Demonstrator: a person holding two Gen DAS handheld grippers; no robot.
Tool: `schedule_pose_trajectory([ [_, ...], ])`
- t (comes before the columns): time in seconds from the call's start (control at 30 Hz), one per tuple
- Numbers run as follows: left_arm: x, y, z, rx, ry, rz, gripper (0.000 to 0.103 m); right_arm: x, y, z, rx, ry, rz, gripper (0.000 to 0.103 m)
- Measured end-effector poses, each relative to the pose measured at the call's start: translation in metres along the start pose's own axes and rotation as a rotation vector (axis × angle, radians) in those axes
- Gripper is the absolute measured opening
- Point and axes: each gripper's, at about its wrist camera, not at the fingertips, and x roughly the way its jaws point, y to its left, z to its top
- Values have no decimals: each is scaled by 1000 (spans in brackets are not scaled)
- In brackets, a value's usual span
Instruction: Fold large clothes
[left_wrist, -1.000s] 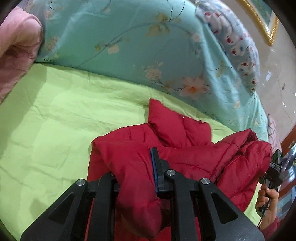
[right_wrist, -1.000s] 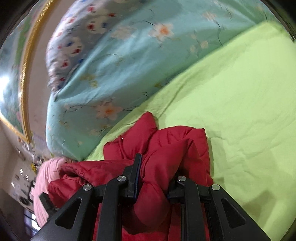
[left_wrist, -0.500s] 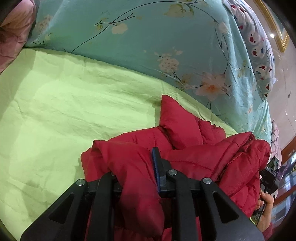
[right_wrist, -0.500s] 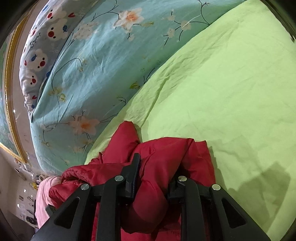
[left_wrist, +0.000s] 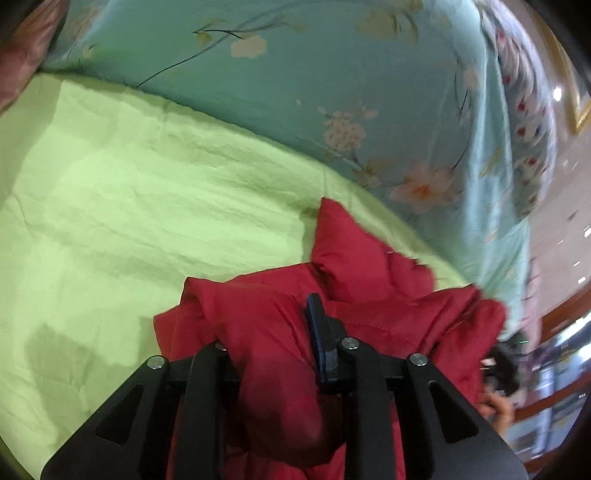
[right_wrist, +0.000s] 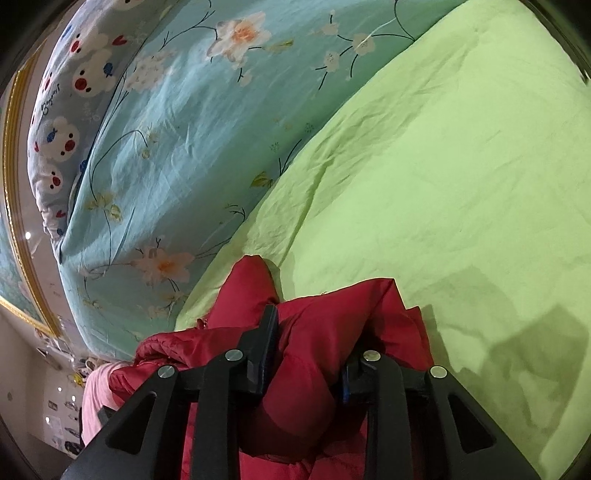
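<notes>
looking along your left gripper (left_wrist: 273, 343), you have a thick roll of the red padded jacket (left_wrist: 369, 266) bulging up between the two fingers; the jaws stand fairly wide apart, yet they are clamped on that bunched fabric, with the blue-edged pad (left_wrist: 317, 332) pressed against its side and the other finger mostly buried under the cloth. the rest of the jacket lies in a heap just ahead, on the green sheet (left_wrist: 129, 206), near the edge where the sheet meets the teal floral quilt (left_wrist: 314, 74). one corner of red fabric stands up close to that quilt edge. a pink cushion (left_wrist: 26, 51) shows at the far left corner. at the right edge of this view, blurred, your other hand (left_wrist: 498, 406) shows beside the jacket.

from your right gripper (right_wrist: 314, 350), the picture is much the same: jaws held apart by a fat fold of the jacket (right_wrist: 251, 291) and gripping it, both pads touching red cloth on either side. the jacket sits at the near edge of the green sheet (right_wrist: 443, 184), its upturned corner lying just beside the floral quilt (right_wrist: 184, 129). a bear-print cover (right_wrist: 74, 92) lies beyond the quilt, and a pink sleeve (right_wrist: 96, 391) shows at the lower left.
</notes>
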Motion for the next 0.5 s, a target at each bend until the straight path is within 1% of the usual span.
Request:
schedule_pose_trajectory([
  [0.07, -15, 2, 1, 10, -8, -17, 25, 2, 2, 0, 3, 0, -2, 27],
  [0.13, -29, -3, -2, 51, -36, -2, 28, 4, 4, 0, 4, -5, -8, 27],
  [0.17, -36, -5, -4, 74, -57, 29, 36, 4, 4, -1, 4, -10, -15, 27],
  [0.23, -52, -10, -10, 121, -118, 98, 45, 5, 5, 0, 8, -17, -26, 27],
  [0.3, -61, -13, -16, 138, -149, 121, 46, 5, 5, 1, 7, -18, -32, 27],
  [0.4, -68, -26, -33, 185, -154, 82, 46, 7, 1, 5, 35, -4, -13, 28],
  [0.5, -64, -49, -57, 262, -136, 51, 46, 3, -5, 11, 91, 24, 37, 35],
])
